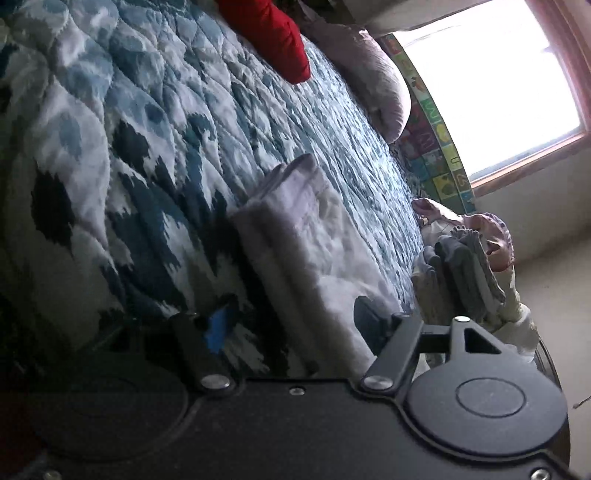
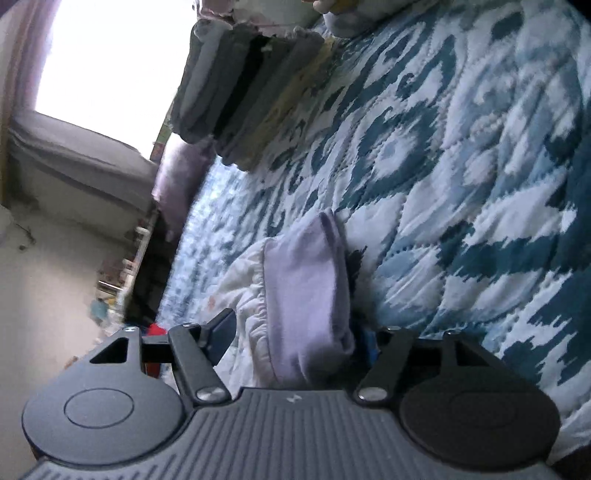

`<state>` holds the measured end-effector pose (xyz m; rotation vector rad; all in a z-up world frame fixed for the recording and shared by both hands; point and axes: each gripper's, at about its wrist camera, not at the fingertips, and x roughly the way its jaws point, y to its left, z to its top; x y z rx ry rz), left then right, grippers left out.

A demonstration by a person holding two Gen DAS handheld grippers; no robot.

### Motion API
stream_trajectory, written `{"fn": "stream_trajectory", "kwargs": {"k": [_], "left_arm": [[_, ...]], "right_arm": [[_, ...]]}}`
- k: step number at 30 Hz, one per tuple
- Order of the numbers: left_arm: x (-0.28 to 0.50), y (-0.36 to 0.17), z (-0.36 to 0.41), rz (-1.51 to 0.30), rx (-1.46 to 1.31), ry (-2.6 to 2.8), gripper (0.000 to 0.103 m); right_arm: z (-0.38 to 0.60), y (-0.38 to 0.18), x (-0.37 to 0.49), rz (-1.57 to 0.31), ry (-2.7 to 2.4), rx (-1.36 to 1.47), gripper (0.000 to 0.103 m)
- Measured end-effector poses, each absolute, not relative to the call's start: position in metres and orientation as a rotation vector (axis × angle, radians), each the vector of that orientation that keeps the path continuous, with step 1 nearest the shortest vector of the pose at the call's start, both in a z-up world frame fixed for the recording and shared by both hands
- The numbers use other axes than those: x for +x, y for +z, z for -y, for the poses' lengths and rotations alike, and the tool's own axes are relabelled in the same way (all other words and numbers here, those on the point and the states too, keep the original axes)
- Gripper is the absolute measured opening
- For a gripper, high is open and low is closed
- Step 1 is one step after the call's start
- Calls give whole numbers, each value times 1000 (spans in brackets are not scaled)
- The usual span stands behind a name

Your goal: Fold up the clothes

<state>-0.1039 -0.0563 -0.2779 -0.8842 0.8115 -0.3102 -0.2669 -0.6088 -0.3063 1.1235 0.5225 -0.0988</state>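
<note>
Black metal fingers of the left gripper (image 1: 291,325) are spread wide on either side of a folded white garment (image 1: 314,236), one fingertip marked with blue tape; whether the cloth is actually pinched cannot be told. The same bundle is seen between the fingers of the right gripper (image 2: 295,332), also set wide apart, with the soft cloth filling the gap and no firm clamp to be made out. Both tools are held low and rolled sideways, close above the bed. The garment is soft fleece-like fabric, white with a lavender layer (image 2: 306,295) and a gathered elastic edge, folded into a thick oblong whose long axis runs away from each camera across the bed. It is laid on a quilted blue-and-white patterned bedspread (image 1: 129,129). A stack of folded grey clothes (image 2: 240,85) is set further along, near the bed's edge, and a red cushion (image 1: 273,33) and a pale pillow (image 1: 373,77) are seen beyond.
</note>
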Motion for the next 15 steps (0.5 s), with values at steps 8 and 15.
{"fn": "stream_trajectory", "kwargs": {"k": [8,15], "left_arm": [[-96,-276,60,-811,-924,-288,74],[-87,-271,65,-782,-919,-266,44]], "right_arm": [[611,-308,-268,-498,-29,1053,65],[599,-298,-275,-507,-35,932,62]]}}
